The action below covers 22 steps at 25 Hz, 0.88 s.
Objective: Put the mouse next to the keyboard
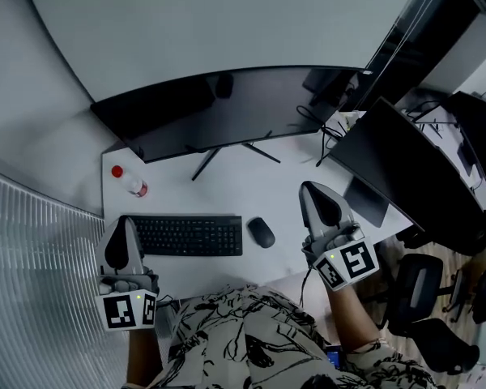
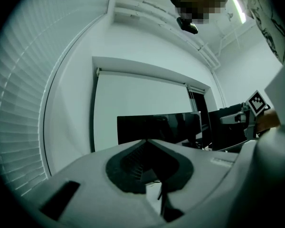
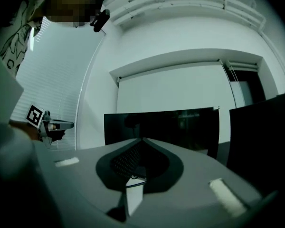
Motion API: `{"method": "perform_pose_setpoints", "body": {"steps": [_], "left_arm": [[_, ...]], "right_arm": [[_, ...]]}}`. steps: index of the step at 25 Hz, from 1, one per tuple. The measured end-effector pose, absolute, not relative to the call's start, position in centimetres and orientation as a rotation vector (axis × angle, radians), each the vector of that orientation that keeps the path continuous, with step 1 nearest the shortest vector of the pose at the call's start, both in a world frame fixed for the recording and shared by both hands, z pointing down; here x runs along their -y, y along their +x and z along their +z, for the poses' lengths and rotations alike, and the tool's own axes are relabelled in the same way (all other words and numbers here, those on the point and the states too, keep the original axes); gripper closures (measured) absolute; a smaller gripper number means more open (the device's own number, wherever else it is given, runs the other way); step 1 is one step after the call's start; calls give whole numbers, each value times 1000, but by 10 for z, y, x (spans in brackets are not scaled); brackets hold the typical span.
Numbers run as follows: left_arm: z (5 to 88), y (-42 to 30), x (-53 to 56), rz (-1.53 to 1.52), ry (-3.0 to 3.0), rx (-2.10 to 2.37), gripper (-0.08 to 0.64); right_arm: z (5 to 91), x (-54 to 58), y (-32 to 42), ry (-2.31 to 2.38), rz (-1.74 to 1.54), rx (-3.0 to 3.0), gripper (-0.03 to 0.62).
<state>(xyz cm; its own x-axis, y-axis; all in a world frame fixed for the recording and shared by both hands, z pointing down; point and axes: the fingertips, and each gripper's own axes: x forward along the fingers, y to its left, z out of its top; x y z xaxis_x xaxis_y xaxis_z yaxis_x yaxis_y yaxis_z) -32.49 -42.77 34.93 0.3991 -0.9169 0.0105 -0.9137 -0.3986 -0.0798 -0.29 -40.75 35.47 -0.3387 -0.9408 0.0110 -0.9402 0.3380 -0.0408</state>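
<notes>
We reckon it's done: the small black oval mouse (image 1: 261, 232) sits beside the flat black keyboard (image 1: 186, 235); left gripper (image 1: 125, 220) and right gripper (image 1: 309, 187) are closed, empty.

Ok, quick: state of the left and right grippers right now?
Left gripper: closed, nothing between its jaws.
Right gripper: closed, holding nothing.

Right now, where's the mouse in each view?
Head view: mouse lies on the desk, just right of the keyboard, lower centre.
Left gripper view: not in it.
Right gripper view: not in it.
Shared landmark: the wide black monitor, top centre in the head view, mid-frame in both gripper views.
</notes>
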Motion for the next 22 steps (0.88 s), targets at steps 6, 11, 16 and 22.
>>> {"method": "perform_pose_setpoints", "body": {"steps": [6,11,16,22], "left_arm": [[341,-333,431,-60,-2552,-1689,561],[332,-348,436,-44,-2504,-1728,562],[333,-358,439,-53,-2474,-1754,563],[336,-366,438,-84,-2454,-1779,563]], "right_arm": [[328,396,21,-1865,21,-2473,587],[313,389,44,-1934,81,-2395,588],[312,384,61,-1989,105,-2339,588],[316,381,71,-2022,107,-2314,588]]}}
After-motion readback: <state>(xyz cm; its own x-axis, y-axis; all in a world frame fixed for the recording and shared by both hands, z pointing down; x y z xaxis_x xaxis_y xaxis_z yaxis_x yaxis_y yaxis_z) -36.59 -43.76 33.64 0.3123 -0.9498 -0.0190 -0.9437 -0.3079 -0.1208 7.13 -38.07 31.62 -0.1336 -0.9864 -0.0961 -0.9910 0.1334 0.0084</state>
